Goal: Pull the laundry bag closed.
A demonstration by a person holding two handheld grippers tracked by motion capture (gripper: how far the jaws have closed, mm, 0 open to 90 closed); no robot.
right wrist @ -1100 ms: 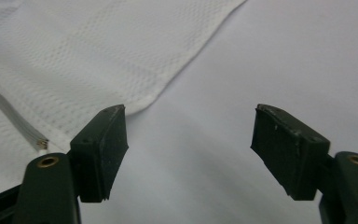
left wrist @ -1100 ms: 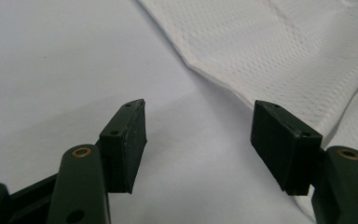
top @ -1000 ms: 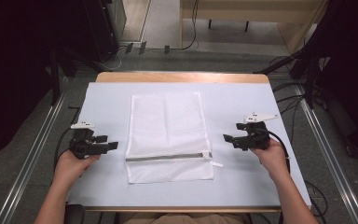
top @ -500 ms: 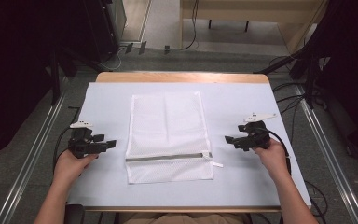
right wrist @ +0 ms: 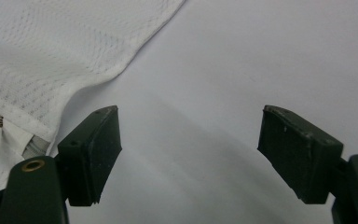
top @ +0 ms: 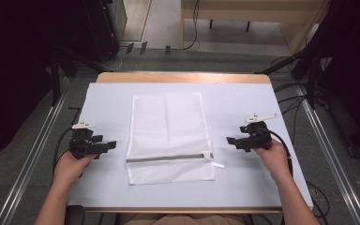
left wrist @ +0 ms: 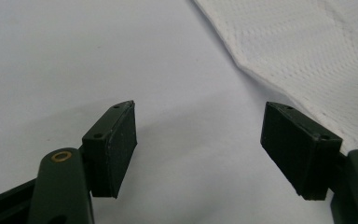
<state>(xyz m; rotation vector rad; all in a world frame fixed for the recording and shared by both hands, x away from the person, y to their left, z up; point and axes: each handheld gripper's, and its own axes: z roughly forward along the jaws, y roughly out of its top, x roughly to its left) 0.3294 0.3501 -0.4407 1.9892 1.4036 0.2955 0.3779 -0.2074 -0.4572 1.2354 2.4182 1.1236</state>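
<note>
Pale blue-grey sheeting covers the table (top: 243, 98), whose wooden rim shows along the far edge, and dark floor with cables and metal rails lies around it. On the sheet, roughly at its middle, a white mesh laundry bag (top: 168, 126) lies flat and lengthwise, its grey zipper (top: 166, 158) running crosswise near the end closer to the person, with a small white pull tab (top: 218, 165) sticking out past the bag's right edge.

To the bag's left, the left hand-held gripper (top: 110, 144) sits low over the sheet in the person's left hand (top: 70, 164), pointing toward the bag's left edge and just short of it. In the left gripper view its jaws stand wide apart (they have just been opening) with bare sheet between them; the bag's edge passes behind the right jaw, untouched.

To the bag's right, the right hand-held gripper (top: 230, 140) is held by the right hand (top: 274, 157) and points toward the bag, a little farther from it than the left one. In the right gripper view its jaws are also spread wide with nothing between them, and the bag's corner with the zipper end lies beyond the left jaw.
</note>
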